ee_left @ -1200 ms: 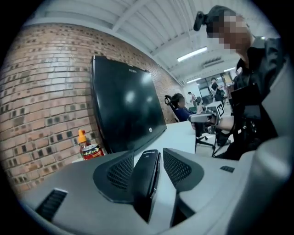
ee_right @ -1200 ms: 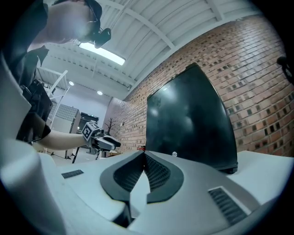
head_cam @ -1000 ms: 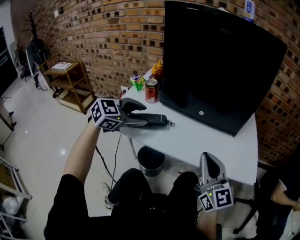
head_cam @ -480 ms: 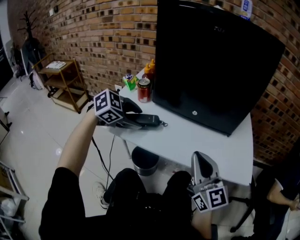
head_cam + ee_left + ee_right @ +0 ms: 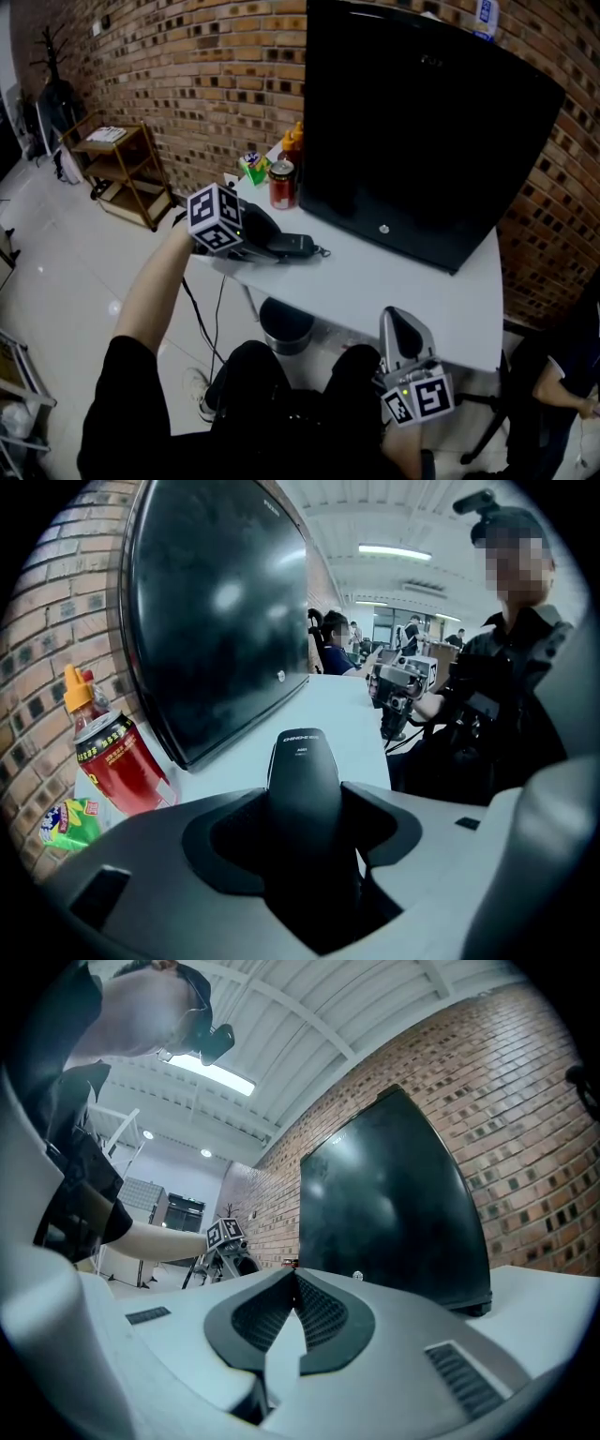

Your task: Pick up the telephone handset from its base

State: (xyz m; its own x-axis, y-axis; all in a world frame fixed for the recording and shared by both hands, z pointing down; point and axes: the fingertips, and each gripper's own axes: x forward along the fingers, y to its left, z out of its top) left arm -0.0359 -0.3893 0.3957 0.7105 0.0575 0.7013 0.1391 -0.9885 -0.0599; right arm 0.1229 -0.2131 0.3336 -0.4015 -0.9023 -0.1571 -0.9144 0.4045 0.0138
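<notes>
The telephone handset (image 5: 302,761) is matt black, with small pale lettering at its far end. The table (image 5: 412,286) is white. The monitor (image 5: 422,141) at the far right is glossy black. The can (image 5: 280,184) to its left is red with white and yellow print. The bottle (image 5: 294,141) beyond that is orange-yellow, and the packet (image 5: 252,167) is green. The wall (image 5: 197,75) is red-brown brick mottled with dark and pale bricks. The right gripper (image 5: 292,1283) is pale grey with dark grey ribbed pads (image 5: 319,1313). Its cube (image 5: 419,397) bears black-and-white square markers. The floor (image 5: 66,244) is glossy pale grey.
</notes>
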